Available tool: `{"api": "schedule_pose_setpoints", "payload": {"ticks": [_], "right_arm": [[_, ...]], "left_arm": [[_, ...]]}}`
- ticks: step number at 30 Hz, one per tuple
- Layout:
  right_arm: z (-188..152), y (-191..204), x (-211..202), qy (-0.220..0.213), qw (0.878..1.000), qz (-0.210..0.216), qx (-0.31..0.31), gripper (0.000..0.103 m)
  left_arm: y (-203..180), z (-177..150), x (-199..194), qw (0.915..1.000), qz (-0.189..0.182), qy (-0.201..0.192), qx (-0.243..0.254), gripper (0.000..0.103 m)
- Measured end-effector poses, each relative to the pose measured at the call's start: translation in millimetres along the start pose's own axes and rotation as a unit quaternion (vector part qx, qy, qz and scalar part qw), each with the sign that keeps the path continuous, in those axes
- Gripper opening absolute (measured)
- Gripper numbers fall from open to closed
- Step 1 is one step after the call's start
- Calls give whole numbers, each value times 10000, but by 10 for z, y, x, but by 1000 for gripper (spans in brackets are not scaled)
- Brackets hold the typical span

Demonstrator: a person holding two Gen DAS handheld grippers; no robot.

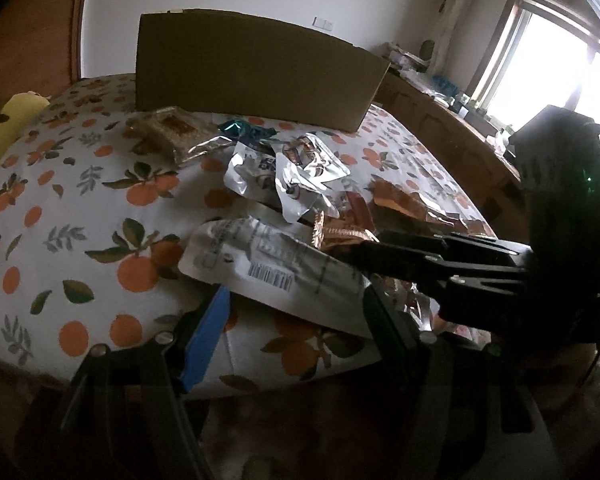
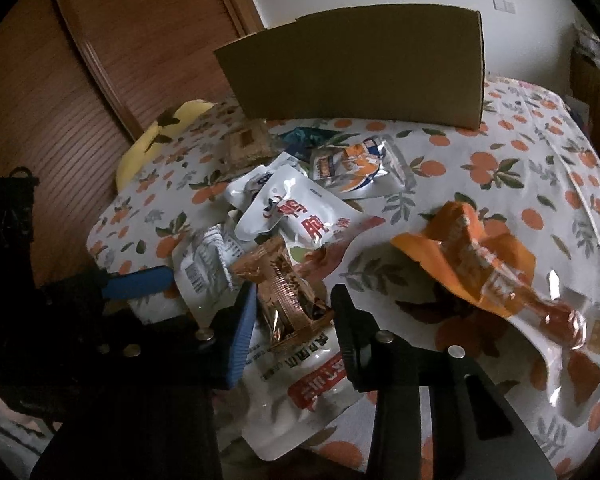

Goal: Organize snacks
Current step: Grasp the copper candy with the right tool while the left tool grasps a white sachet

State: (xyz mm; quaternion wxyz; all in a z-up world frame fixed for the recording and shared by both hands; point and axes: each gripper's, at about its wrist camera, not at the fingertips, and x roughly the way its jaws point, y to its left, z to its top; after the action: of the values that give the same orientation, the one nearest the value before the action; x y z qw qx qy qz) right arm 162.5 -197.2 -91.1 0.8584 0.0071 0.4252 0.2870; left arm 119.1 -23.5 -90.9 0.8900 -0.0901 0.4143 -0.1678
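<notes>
Snack packets lie heaped on a bed cover (image 1: 80, 200) printed with oranges, in front of a brown cardboard box (image 1: 252, 72) (image 2: 360, 64). My right gripper (image 2: 296, 296) is shut on a copper-brown foil packet (image 2: 288, 280), one pad against each side, above a white pouch with red print (image 2: 320, 384). My left gripper (image 1: 296, 296) stands open around the near edge of a white pouch with a barcode (image 1: 272, 264); the pads do not press it. In the left wrist view the right gripper (image 1: 364, 248) comes in from the right, at the copper packet (image 1: 340, 236).
Silver and white pouches (image 1: 292, 168) and a brown biscuit pack (image 1: 168, 128) lie nearer the box. An orange packet (image 2: 468, 252) lies alone to the right. A yellow pillow (image 2: 156, 140) is at the left, a wooden door (image 2: 80, 80) behind, a cluttered sideboard (image 1: 440, 120) under the window.
</notes>
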Motion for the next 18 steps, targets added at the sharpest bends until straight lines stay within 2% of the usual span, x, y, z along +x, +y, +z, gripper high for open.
{"api": "schedule_pose_setpoints", "payload": {"ticks": [6,18], "right_arm": [[-22,-139,-46,113,9997,-204,2,38],[-75,-233,-47,67,9991,284,296,37]], "left_arm": [[-13,43,103,9998,133,41,-124,69],[-18,289,333,9991,201,80,-369,69]]}}
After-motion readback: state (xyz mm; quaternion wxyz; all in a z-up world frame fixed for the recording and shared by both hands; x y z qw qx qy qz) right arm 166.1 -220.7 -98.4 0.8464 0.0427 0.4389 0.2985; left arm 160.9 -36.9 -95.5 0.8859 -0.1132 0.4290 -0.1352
